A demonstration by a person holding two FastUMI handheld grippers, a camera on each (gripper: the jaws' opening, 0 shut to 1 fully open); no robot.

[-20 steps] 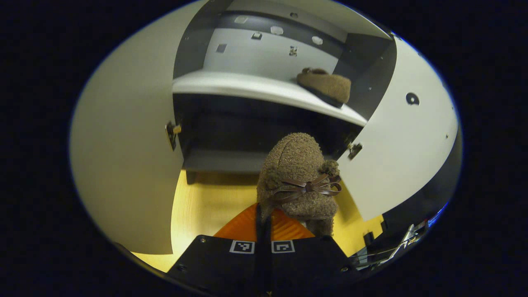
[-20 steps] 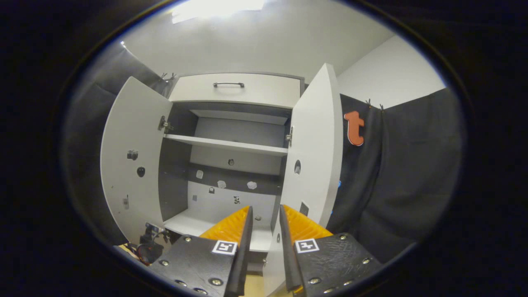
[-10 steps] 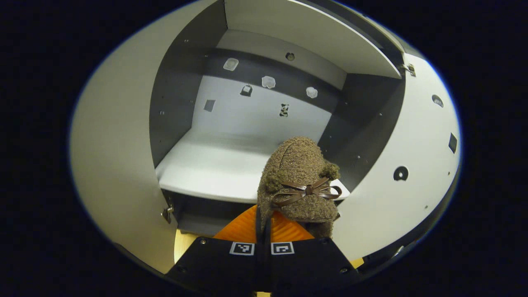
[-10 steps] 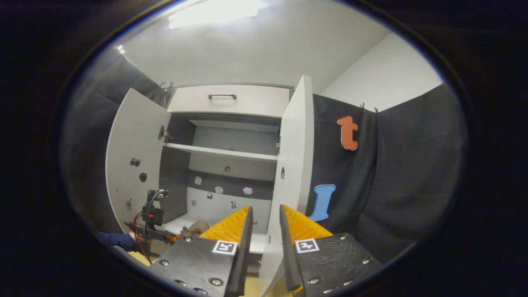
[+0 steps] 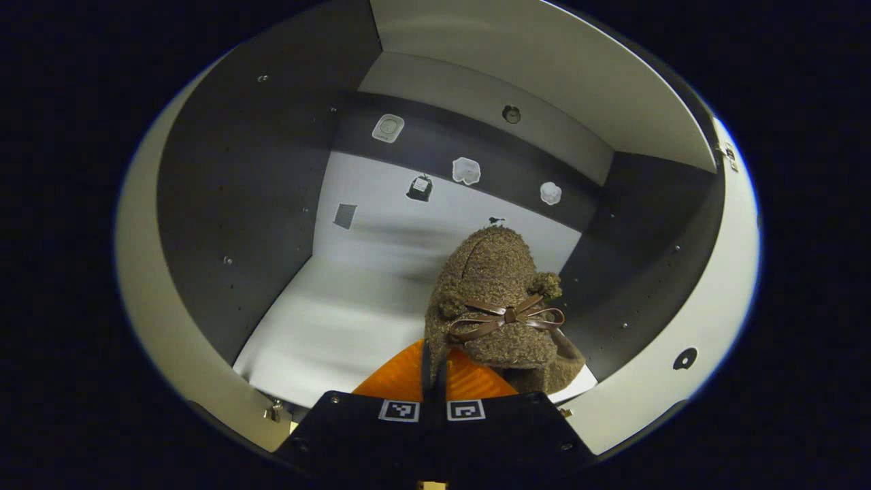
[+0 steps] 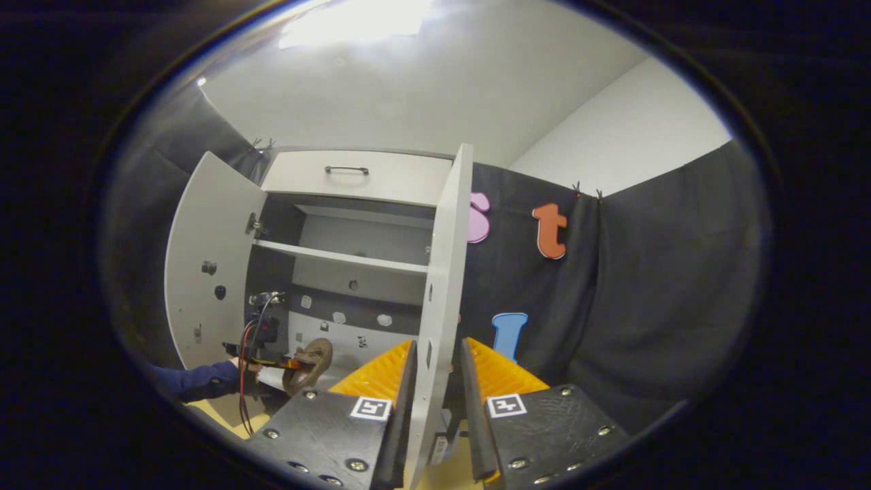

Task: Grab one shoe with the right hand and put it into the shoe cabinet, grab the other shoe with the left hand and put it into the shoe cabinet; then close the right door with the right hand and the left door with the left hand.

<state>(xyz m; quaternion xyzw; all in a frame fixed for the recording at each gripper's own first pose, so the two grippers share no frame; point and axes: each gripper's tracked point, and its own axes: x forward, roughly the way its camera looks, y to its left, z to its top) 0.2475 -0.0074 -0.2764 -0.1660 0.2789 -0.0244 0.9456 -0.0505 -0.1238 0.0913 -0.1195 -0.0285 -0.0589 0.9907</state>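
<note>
My left gripper (image 5: 434, 361) is shut on a brown fuzzy shoe (image 5: 493, 299) with a dark bow, toe pointing into the shoe cabinet. The shoe hangs just above the right part of the white shelf (image 5: 333, 327). A brown lump (image 5: 570, 361) under its right side may be the other shoe; I cannot tell. In the right gripper view the left gripper (image 6: 272, 354) holds the shoe (image 6: 309, 364) at the cabinet's lower opening. My right gripper (image 6: 437, 344) is open, orange fingers (image 6: 381, 374) apart. The thin edge of the open right door (image 6: 442, 272) lines up with the gap.
The left door (image 6: 204, 272) stands wide open. An upper shelf (image 6: 340, 257) and a top drawer with a dark handle (image 6: 347, 170) sit above. A blue sleeve (image 6: 197, 381) reaches in from the left. Small stickers dot the back wall (image 5: 435, 204). Yellow floor (image 6: 224, 418) lies below.
The left gripper has carried the shoe up and forward into the cabinet, over the shelf. The right gripper has shifted, so the right door's edge now shows between its fingers.
</note>
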